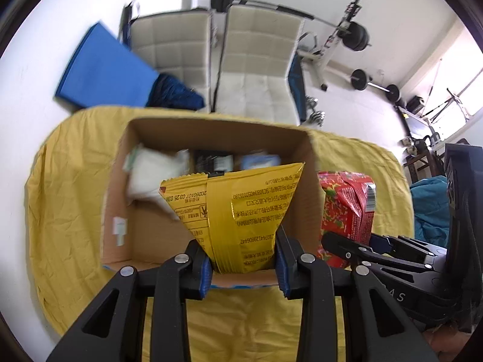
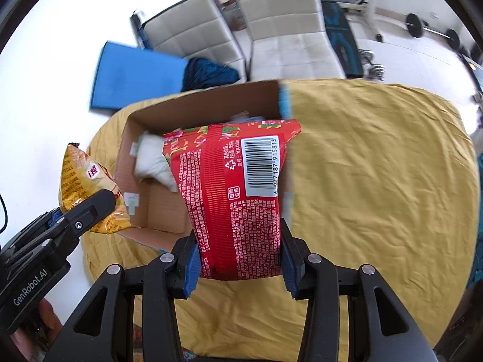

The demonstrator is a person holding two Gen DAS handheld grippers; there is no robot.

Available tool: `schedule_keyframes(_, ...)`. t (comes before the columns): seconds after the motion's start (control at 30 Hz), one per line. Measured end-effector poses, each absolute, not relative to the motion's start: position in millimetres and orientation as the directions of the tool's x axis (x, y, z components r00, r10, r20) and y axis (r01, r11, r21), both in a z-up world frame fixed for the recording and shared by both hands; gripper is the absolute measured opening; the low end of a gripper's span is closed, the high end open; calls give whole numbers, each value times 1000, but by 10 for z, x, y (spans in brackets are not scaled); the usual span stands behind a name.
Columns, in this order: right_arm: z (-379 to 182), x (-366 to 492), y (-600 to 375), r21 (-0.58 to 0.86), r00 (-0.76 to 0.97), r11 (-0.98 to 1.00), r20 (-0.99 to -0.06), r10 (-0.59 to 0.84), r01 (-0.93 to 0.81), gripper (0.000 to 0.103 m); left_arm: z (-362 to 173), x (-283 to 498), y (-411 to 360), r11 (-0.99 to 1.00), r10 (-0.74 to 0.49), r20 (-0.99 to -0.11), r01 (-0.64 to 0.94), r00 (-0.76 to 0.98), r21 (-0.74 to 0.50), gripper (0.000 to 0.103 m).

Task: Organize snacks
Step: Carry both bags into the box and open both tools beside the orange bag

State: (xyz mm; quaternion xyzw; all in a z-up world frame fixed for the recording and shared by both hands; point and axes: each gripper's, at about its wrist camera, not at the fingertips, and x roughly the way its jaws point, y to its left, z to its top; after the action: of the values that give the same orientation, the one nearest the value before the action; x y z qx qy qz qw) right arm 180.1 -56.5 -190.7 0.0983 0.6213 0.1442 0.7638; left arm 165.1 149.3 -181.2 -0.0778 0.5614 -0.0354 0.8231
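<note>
My left gripper is shut on a yellow snack bag, held above the near edge of an open cardboard box. My right gripper is shut on a red snack bag with a barcode, hanging over the box's right wall. Inside the box lie a white packet, a dark packet and a light blue packet. In the left wrist view the red bag and the right gripper's fingers sit just right of the box. In the right wrist view the yellow bag shows at the left.
The box rests on a yellow cloth over a table. Behind it stand two white padded chairs, a blue mat and weight equipment. Open cloth stretches right of the box.
</note>
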Motion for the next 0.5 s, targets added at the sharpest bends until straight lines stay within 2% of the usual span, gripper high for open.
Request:
schedule_keyframes(0.23,-2454,1995,239,318,101,937,-937,334,-146,46,-2442,1866,2073,976,-173,-960,-92,219,-197,31)
schedule_keyframes(0.5,-3223,2067,776,280,-17,945,-959,281,-167,47,-3261,2113,2308,969,-232,-973,-87,-3,-231,31)
